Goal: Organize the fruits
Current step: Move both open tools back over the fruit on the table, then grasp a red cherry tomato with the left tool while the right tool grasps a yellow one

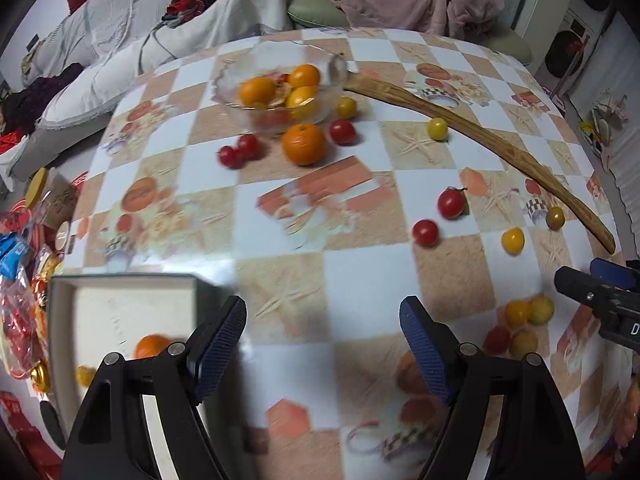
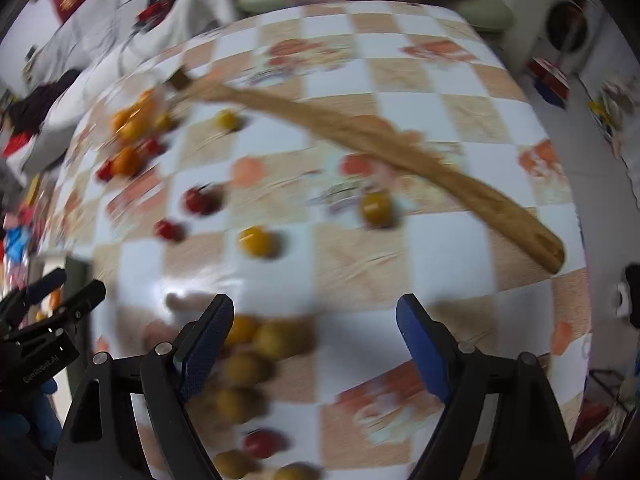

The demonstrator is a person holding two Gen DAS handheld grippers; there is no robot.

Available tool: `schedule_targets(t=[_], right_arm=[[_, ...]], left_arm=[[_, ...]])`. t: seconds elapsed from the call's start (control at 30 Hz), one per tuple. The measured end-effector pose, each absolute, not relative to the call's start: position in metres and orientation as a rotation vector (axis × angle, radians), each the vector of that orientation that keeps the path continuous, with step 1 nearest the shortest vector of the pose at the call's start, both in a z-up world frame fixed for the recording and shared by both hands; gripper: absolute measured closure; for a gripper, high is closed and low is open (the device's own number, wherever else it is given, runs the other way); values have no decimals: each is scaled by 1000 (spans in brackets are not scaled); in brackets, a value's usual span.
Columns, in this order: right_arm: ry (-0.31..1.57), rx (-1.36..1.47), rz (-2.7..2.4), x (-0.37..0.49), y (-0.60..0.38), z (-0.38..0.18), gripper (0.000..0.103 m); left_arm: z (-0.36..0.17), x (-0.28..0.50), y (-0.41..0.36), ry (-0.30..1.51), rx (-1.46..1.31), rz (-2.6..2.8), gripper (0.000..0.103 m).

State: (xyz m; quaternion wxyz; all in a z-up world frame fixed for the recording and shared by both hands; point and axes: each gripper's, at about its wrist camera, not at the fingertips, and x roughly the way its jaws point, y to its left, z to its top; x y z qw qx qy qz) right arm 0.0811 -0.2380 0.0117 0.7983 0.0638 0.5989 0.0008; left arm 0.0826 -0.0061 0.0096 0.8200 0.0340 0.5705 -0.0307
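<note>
Both tools, left (image 1: 323,344) and right (image 2: 315,342), hang wide apart and hold nothing above the tabletop (image 1: 360,280), tilted down toward the fruit.

The counter (image 1: 360,280) wears a glossy checked oilcloth; the bowl (image 1: 280,84) is clear glass, the long stick (image 1: 480,132) matt wood (blue finger pads (image 1: 424,348) textured).

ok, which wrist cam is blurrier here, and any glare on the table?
Right wrist view: heavy motion smear, the tomatoes near the right tool and the wooden stick are streaked. Left wrist view: mostly sharp at centre, the orange is crisp, the bowl and box soft. Glare: a pale sheen on the tablecloth in the left view, also in the right. Both show fisheye bending.
</note>
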Motion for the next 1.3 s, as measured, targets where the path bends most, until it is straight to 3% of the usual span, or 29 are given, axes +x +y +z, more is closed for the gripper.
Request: schedule_targets(t=[0.2,0.43,0.57,0.6,0.67,0.77,0.83,0.9,0.93,1.3], right_arm=[[1277,154,-26,96,-269,5,18],[1284,134,-13,117,-267,-11,32],[1266,89,-3,124,-263,-11,34],[1262,70,-2,125,-261,-11,37],[1257,30,-9,125,-258,-11,46],[1249,-14,-13,127,-254,-12,67],[1249,4,18,128,-255,-11,80],[1250,53,37,126,-260,-10,80],[1254,98,53,127,-262,-11,80],[1274,220,71,98,-277,-1,80]], left_arm=[[-9,103,-36,1222,87,-70,23],[-22,120,-58,1221,94,-60,23],[-27,127,-64,1227,77,-49,23],[-29,128,-65,1230,77,-41,30],[-29,129,-66,1231,60,-43,33],[-29,128,-65,1238,27,-42,41],[-28,128,-67,1229,26,-42,59],[-26,127,-71,1222,35,-62,78],[-26,127,-73,1223,39,-73,81],[-8,105,-59,1224,-15,-115,81]])
